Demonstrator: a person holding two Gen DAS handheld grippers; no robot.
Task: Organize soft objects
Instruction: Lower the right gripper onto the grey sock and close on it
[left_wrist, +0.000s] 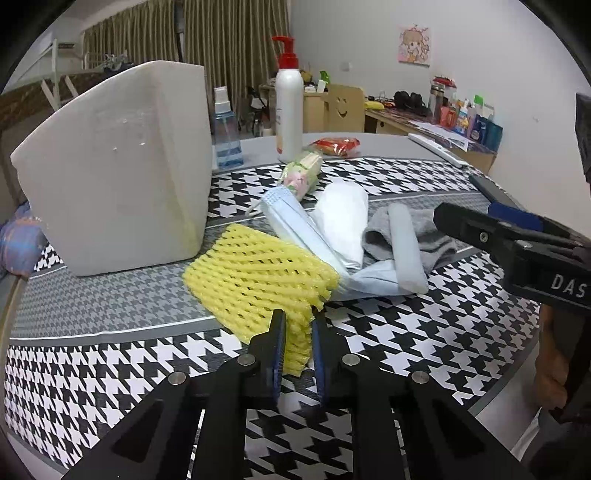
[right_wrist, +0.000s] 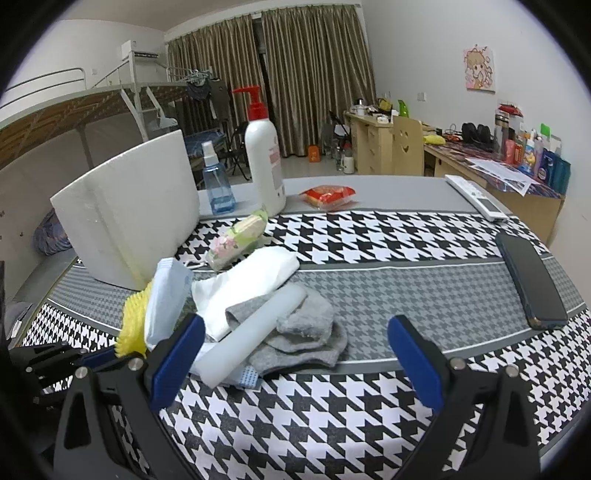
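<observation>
The yellow foam fruit net (left_wrist: 258, 280) lies on the black-and-white houndstooth tablecloth (left_wrist: 424, 343) just in front of the white foam box (left_wrist: 118, 166), and its near corner sits pinched between the blue-padded fingers of the left gripper (left_wrist: 298, 332), whose jaws are pressed in on it. In the right wrist view only a yellow edge of the net (right_wrist: 131, 325) shows, behind the left gripper's black frame. The far end of the net touches a folded pale blue face mask (left_wrist: 295, 229), which leans across a heap of other soft things: a folded white cloth (left_wrist: 345, 218), a grey sock (left_wrist: 432, 236) and a pale, translucent foam stick (left_wrist: 406, 247) lying over the sock. Behind the heap lies a small floral tissue pack (left_wrist: 301, 173), pink and green. The right gripper (right_wrist: 295, 354) hovers just before the heap with its jaws spread wide and nothing between them; its left finger (right_wrist: 177, 354) is close to the near end of the foam stick (right_wrist: 255, 336), and the grey sock (right_wrist: 306, 332) lies between the fingers in that view. Farther out on the table stand a clear blue spray bottle (left_wrist: 225, 129) and a tall white pump bottle with a red top (left_wrist: 289, 99), with a red snack packet (left_wrist: 336, 146) beside them. A dark phone (right_wrist: 530, 284) and a white remote control (right_wrist: 476, 197) lie well apart to the right.
</observation>
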